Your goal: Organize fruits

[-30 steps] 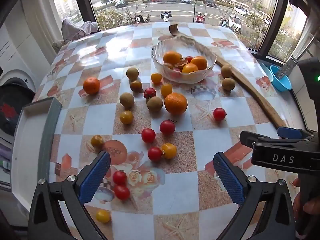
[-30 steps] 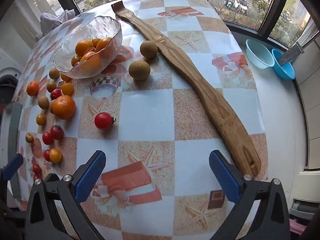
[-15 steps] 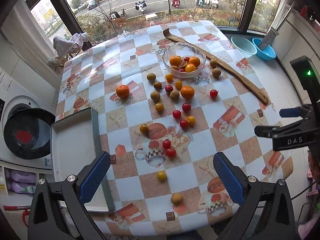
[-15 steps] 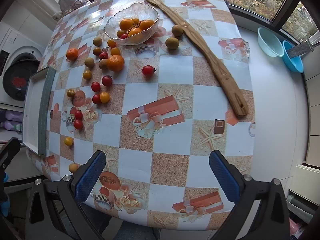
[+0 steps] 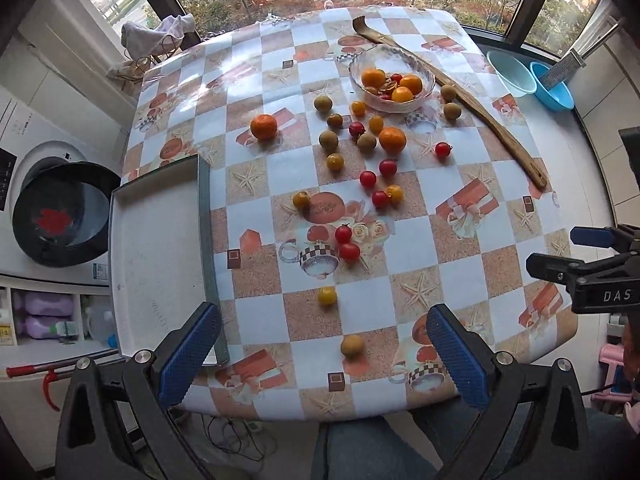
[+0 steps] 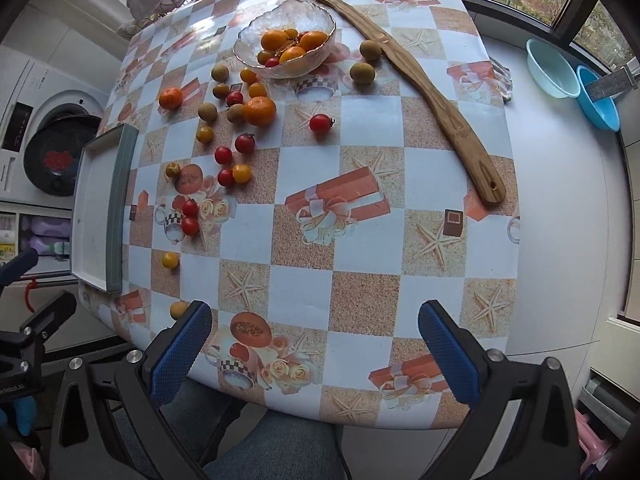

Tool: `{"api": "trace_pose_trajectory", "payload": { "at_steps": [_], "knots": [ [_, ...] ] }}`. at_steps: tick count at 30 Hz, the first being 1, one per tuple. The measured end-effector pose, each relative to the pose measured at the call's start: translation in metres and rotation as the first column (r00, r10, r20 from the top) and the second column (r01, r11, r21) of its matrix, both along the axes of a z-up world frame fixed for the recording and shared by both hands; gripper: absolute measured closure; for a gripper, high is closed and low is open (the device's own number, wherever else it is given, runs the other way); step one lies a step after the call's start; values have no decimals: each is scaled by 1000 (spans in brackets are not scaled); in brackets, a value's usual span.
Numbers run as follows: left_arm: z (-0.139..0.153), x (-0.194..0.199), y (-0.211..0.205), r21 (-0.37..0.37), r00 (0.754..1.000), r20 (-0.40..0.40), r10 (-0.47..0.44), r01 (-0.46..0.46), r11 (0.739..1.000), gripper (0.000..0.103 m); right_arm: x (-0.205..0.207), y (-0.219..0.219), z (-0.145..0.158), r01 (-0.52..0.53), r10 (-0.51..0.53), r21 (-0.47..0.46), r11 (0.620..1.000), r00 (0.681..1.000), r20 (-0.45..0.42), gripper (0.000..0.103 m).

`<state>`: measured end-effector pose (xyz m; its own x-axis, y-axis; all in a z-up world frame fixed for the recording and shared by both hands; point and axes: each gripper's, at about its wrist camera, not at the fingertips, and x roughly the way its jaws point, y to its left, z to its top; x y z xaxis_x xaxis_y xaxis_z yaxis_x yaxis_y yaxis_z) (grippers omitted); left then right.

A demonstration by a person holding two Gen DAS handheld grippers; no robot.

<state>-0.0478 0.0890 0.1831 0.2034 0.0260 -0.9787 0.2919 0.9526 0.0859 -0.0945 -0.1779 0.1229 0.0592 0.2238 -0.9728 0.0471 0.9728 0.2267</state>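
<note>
My left gripper [image 5: 320, 354] and right gripper [image 6: 316, 344] both gape empty above the table edge [image 6: 360, 416], fruit scattered beyond.

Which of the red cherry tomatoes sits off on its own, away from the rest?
The red tomato between the big orange and the long wooden stick. It lies alone to the right; the other reds cluster further left.

left gripper [image 5: 320, 356] and right gripper [image 6: 312, 348] both held high, jaws spread wide, gripping nothing.
</note>
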Motion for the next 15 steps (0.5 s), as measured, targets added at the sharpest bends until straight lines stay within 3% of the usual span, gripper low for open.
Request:
{"api": "trace_pose_trajectory", "payload": {
  "at_steps": [11,15],
  "knots": [
    [10,-4,-9,41,998,20,-58,57,998,0,6,6,-4,-39,39,-4,999,999,-18,0],
    [11,-4,-9,46,998,16,-55,54,997,0,6,8,-6,-44,45,40,998,999,-18,0]
  ]
}}
